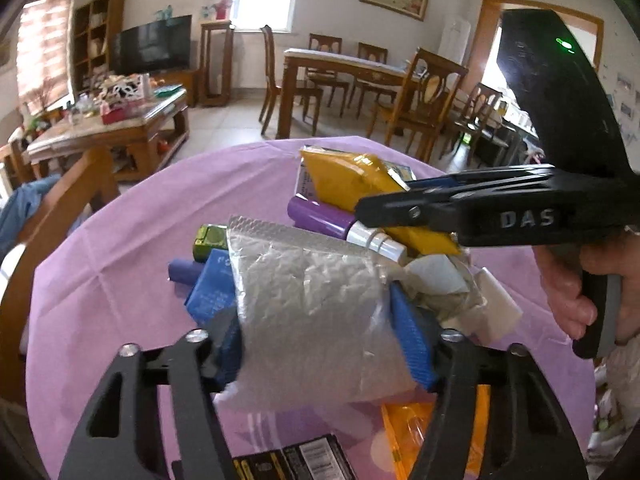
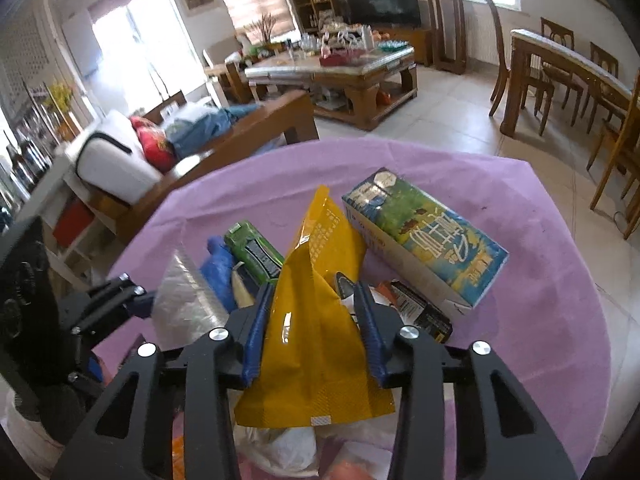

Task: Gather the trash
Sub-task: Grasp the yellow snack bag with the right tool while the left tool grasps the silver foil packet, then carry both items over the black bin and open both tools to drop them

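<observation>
A purple-clothed table carries a trash pile, with wooden dining furniture beyond. The left gripper clamps a silver foil bag; the right gripper pinches a yellow pouch above the pile.

Bright window daylight, fisheye-warped edges

Silver pouch: crinkled foil-like film, dull sheen, embossed seal strip. Yellow bag: glossy plastic film, creased. Milk carton: printed smooth card. Bench cloth: matt lilac fabric, fold creases. Claw pads: ribbed blue plastic.
</observation>
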A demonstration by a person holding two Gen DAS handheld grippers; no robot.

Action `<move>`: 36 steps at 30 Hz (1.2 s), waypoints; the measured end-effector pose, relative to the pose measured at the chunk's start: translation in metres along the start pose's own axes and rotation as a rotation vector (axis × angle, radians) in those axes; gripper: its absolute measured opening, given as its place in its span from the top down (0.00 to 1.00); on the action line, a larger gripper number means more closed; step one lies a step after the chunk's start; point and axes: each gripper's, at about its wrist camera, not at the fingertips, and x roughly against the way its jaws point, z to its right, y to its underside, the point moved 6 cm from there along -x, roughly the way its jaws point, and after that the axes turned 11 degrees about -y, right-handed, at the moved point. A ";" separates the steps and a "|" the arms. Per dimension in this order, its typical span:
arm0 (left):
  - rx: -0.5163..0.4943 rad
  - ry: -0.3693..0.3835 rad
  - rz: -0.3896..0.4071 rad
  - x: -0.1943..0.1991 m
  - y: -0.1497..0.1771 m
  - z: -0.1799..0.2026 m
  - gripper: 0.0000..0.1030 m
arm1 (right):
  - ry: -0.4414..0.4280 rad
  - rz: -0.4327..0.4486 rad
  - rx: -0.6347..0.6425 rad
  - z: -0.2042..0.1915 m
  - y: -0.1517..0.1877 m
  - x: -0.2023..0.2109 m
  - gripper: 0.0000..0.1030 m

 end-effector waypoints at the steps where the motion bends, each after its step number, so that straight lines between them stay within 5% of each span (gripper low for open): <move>1: 0.000 -0.005 0.007 0.002 0.001 0.000 0.45 | -0.010 0.018 -0.003 -0.002 -0.001 0.003 0.61; 10: 0.093 -0.005 0.154 0.067 -0.013 -0.014 0.47 | -0.137 0.229 -0.074 -0.015 -0.002 0.066 0.61; 16: 0.054 0.040 0.183 0.092 -0.024 0.018 0.47 | -0.145 0.361 -0.121 -0.006 0.015 0.118 0.61; 25: -0.065 0.239 0.204 0.079 -0.038 0.163 0.47 | 0.100 0.568 -0.180 0.054 0.073 0.232 0.61; 36: -0.207 0.456 0.175 0.044 -0.027 0.343 0.47 | 0.348 0.693 -0.307 0.131 0.148 0.325 0.61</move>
